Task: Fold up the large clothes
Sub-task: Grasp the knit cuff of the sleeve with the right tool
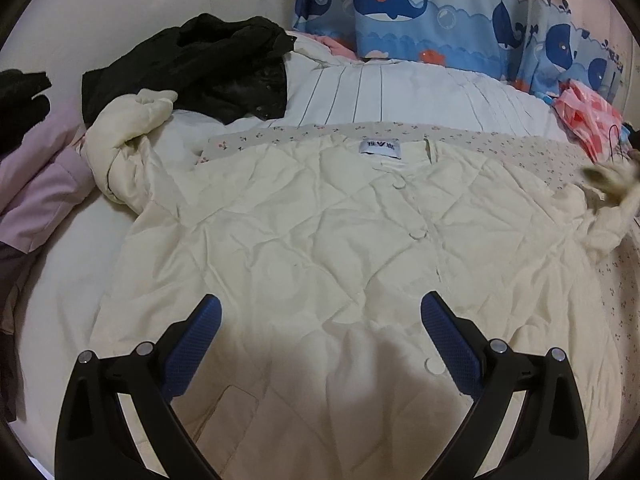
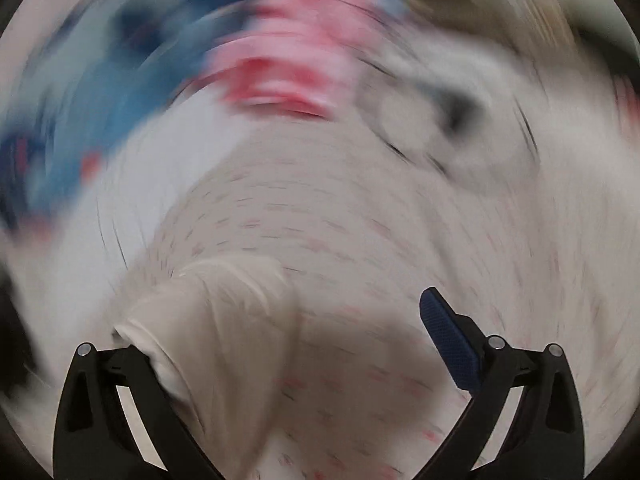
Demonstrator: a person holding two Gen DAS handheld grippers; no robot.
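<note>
A cream quilted jacket [image 1: 304, 236] lies spread flat on the bed, collar label at the far side, buttons down the middle. Its left sleeve [image 1: 128, 136] is bunched at the upper left; its right sleeve [image 1: 604, 216] is blurred at the right edge. My left gripper [image 1: 320, 312] is open and empty, hovering over the jacket's lower front. In the heavily blurred right wrist view, my right gripper [image 2: 320, 320] stands open, with a cream sleeve end [image 2: 212, 320] draped over its left finger, which is hidden; the right fingertip [image 2: 440, 312] is bare.
A black garment [image 1: 188, 68] and a striped white duvet [image 1: 400, 92] lie behind the jacket. Lilac clothes [image 1: 36, 184] sit at the left. A pink bag [image 1: 588, 116] lies at the right. Whale-print curtains [image 1: 420, 4] hang behind. The floral sheet [image 2: 360, 220] fills the right view.
</note>
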